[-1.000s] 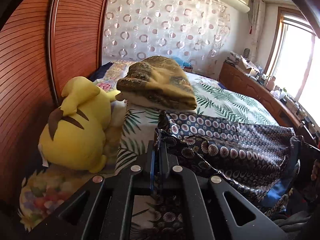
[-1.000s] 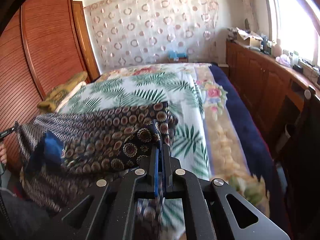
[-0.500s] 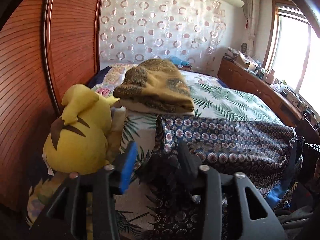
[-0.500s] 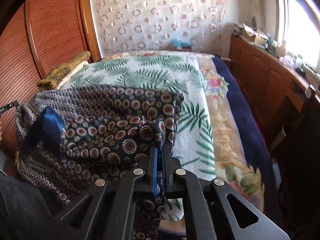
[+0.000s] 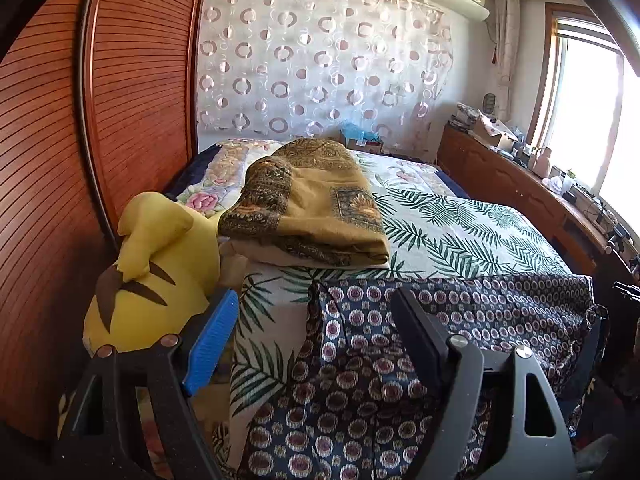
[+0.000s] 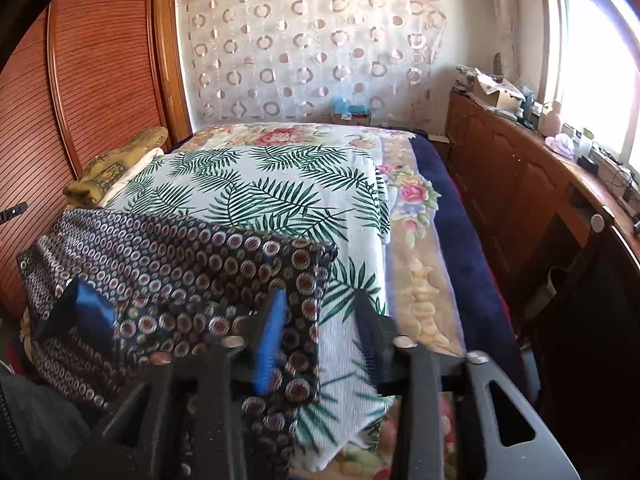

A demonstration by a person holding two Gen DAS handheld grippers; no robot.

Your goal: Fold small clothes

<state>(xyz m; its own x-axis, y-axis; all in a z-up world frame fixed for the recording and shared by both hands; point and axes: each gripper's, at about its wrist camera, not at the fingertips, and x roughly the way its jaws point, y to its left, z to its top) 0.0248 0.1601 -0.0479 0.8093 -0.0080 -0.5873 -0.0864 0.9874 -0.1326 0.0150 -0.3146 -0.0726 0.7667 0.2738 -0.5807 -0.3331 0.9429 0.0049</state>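
The garment, dark with a ring print, lies spread across the near end of the bed, its lower part hanging over the edge. The left tool is wide open above the cloth's left corner and holds nothing. The right tool is open too, its blue pad just beside the cloth's right edge, gripping nothing. Judging by the overhang, the loose fabric may slide off the bed or bunch, spoiling the fold. A blue lining flap is turned up and could get trapped in a crease. The plush sits near the left tool and could be knocked.
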